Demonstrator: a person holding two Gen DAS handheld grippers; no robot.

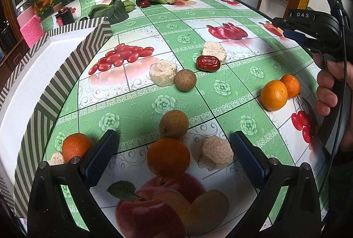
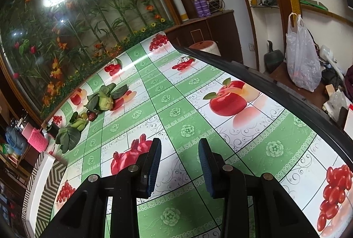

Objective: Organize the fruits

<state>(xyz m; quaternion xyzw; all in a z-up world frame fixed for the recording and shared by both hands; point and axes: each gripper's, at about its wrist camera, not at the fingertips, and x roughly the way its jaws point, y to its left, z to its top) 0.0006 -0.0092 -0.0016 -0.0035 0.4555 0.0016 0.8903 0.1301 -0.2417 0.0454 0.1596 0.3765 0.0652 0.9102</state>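
In the left wrist view my left gripper point(image 1: 174, 149) is open, low over the table. An orange point(image 1: 168, 157), a brown longan point(image 1: 173, 124) and a beige cake point(image 1: 215, 155) lie between its fingers. Another orange point(image 1: 76, 146) sits left of the left finger. Farther off lie a second longan point(image 1: 185, 80), two beige cakes point(image 1: 162, 72), a red date point(image 1: 208, 63) and two oranges point(image 1: 274, 95) at the right. My right gripper point(image 2: 179, 149) is open and empty above the tablecloth; it also shows in the left wrist view point(image 1: 293, 28).
A striped box with a white inside point(image 1: 33, 88) stands at the left; it also shows in the right wrist view point(image 2: 44, 174). Leafy greens, bananas and dark fruit point(image 1: 141, 1) lie at the table's far end. A pink cup point(image 1: 30, 26) stands beyond the box. The table's right edge point(image 2: 275, 86) drops off.
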